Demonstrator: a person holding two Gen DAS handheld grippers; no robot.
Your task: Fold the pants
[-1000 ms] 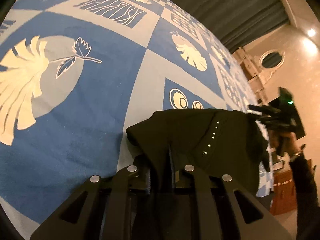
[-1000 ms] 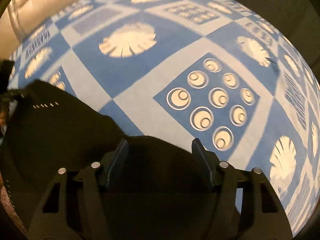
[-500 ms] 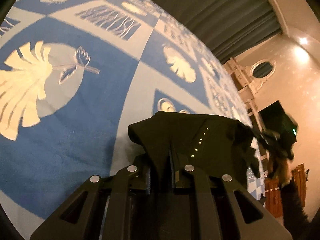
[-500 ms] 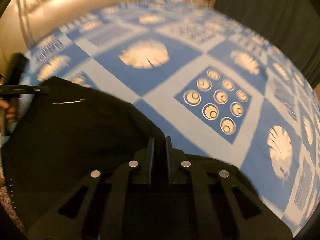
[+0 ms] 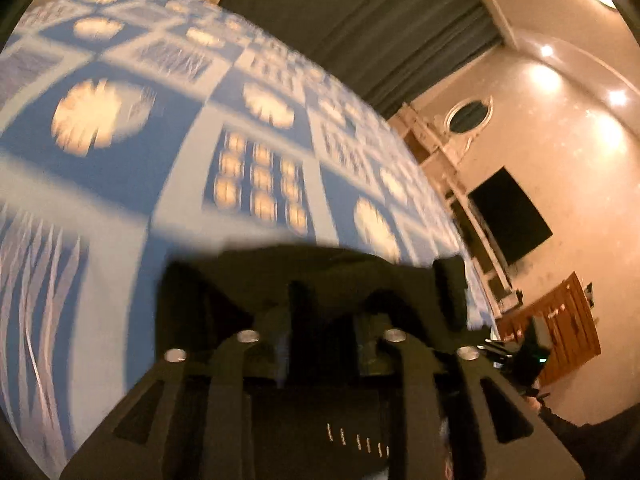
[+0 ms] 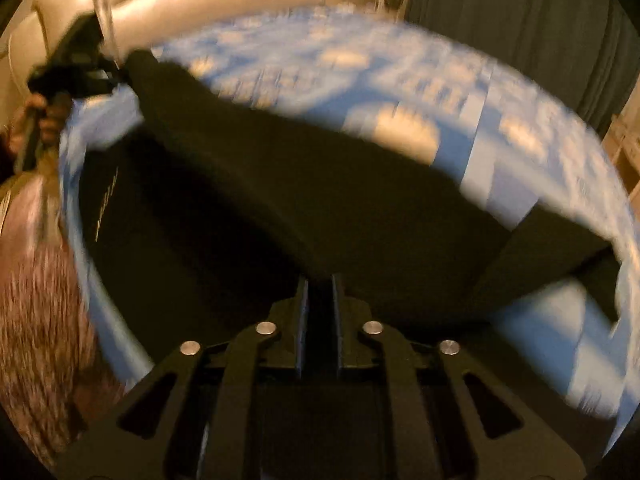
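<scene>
Right hand-held gripper (image 6: 319, 296) clamped on a fold of the black pants (image 6: 320, 208), jaws nearly together. Left hand-held gripper (image 5: 332, 312) has jaws just opening, cloth between them, grip unclear through blur. Pants lie on the near part of the blue patterned bedspread (image 5: 120, 184), spread leftward. Dark curtain (image 5: 360, 24) far behind.

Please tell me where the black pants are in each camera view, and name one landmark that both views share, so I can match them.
Left wrist view: the black pants lie low in the middle, just beyond the fingers, blurred.
Right wrist view: the black pants fill the middle, from upper left to right edge.
Shared landmark: the blue patterned cover under the pants.
</scene>
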